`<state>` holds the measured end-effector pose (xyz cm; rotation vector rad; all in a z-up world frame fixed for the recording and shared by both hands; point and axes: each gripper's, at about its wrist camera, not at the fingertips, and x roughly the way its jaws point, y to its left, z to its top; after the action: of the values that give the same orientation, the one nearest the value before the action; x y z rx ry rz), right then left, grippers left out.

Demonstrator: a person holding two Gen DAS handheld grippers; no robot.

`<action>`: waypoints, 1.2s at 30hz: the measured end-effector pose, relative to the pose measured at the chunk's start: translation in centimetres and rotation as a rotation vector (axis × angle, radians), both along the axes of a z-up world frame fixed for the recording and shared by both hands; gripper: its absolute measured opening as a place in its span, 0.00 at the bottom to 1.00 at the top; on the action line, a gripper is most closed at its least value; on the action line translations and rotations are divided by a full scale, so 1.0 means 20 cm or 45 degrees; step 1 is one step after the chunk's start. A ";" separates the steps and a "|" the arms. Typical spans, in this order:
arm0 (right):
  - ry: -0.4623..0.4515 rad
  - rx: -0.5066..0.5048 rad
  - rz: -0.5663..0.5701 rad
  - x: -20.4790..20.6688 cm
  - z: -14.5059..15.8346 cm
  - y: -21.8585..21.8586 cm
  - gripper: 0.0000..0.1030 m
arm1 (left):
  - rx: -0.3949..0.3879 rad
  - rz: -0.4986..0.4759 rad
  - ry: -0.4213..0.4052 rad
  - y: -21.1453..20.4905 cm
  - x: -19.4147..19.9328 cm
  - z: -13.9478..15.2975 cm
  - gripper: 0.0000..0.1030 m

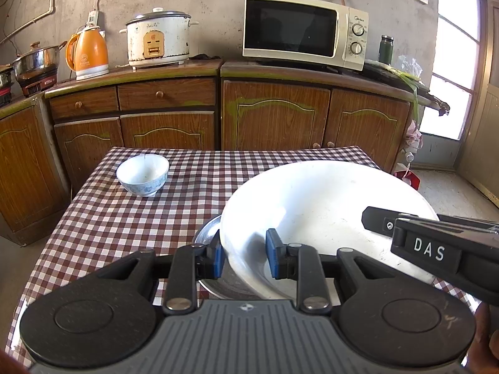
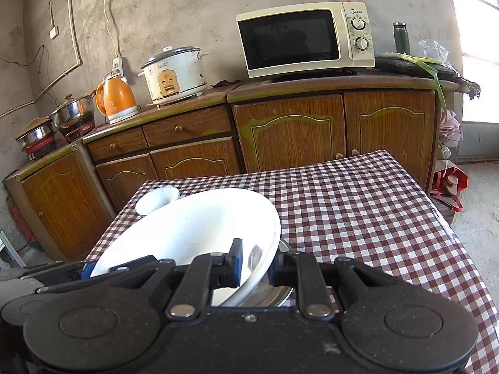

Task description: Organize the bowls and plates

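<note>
Over the near edge of the checked surface [image 1: 131, 218] I hold a large white plate [image 1: 324, 205] with both tongs. My left tongs [image 1: 244, 254] pinch its near rim, one blue pad [image 1: 272, 251] inside the plate and the other outside, under the rim. My right tongs [image 2: 255, 263] pinch the same plate on its right rim, one finger inside and one beneath the edge; from the left view they reach in across the plate from the right, the letters DAS showing on their side. The plate sits tilted between the two grips, not flat on the cloth.

Under the plate, partly hidden, lies a metal dish [image 1: 207, 238] — I see only its grey rim at the left and a strip of it between my fingers. Whether the plate touches it I cannot tell.

Well apart, toward the far left corner of the surface, a small white bowl with blue pattern [image 1: 142, 174] stands upright and alone; in the right view only its top peeks over the plate's rim.

Behind the surface runs a row of wooden cabinets [image 1: 274, 115] carrying a microwave [image 1: 304, 31], a white rice cooker [image 1: 159, 39] and an orange kettle [image 1: 87, 53] — a steel pot [image 1: 36, 59] sits at the far left.
</note>
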<state>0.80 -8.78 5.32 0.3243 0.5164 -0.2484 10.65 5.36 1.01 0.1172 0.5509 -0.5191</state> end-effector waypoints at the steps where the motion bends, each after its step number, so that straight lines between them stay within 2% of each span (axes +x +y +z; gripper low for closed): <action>1: 0.000 0.000 -0.001 0.00 0.00 0.00 0.21 | 0.000 0.000 0.000 0.00 -0.01 0.00 0.25; 36: 0.014 -0.002 0.008 -0.14 -0.03 0.10 0.21 | -0.006 0.002 0.022 0.07 -0.11 -0.05 0.26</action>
<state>-2.06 -6.82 4.79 0.3196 0.5281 -0.2444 8.45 6.77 -0.08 0.1082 0.5665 -0.5203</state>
